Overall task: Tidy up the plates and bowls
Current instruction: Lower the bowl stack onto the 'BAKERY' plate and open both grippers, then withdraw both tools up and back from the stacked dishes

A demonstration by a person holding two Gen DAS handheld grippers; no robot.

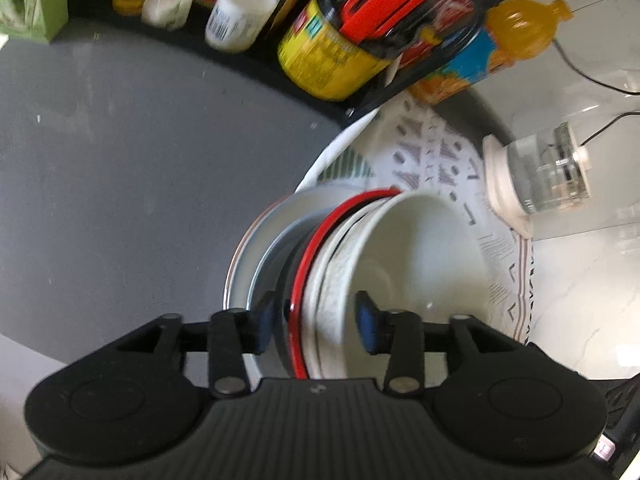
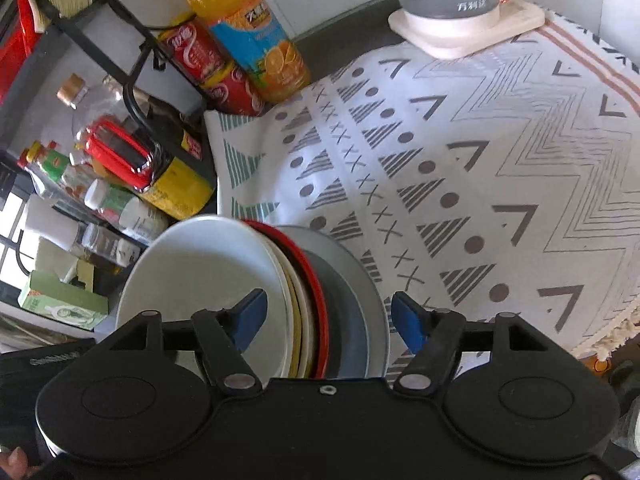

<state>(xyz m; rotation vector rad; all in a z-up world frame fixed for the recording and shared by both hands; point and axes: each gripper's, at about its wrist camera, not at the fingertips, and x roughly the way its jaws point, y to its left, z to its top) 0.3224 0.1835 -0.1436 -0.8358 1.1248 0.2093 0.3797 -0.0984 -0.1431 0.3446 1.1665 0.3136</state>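
While the left wrist camera is looking down, the left gripper (image 1: 318, 322) is standing partly open astride the rims of a stack of dishes (image 1: 352, 276): a white bowl (image 1: 424, 248) uppermost, a red-rimmed plate (image 1: 308, 264) and a grey plate (image 1: 256, 248) beneath. Its pads are sitting clear of the rims. The stack is resting at the edge of a patterned cloth (image 1: 440, 152), beside a dark counter (image 1: 140, 160).

From the right wrist camera, the right gripper (image 2: 330, 316) is spreading wide around the same stack (image 2: 304, 280), gripping nothing. Bottles (image 2: 244, 36) are standing behind.
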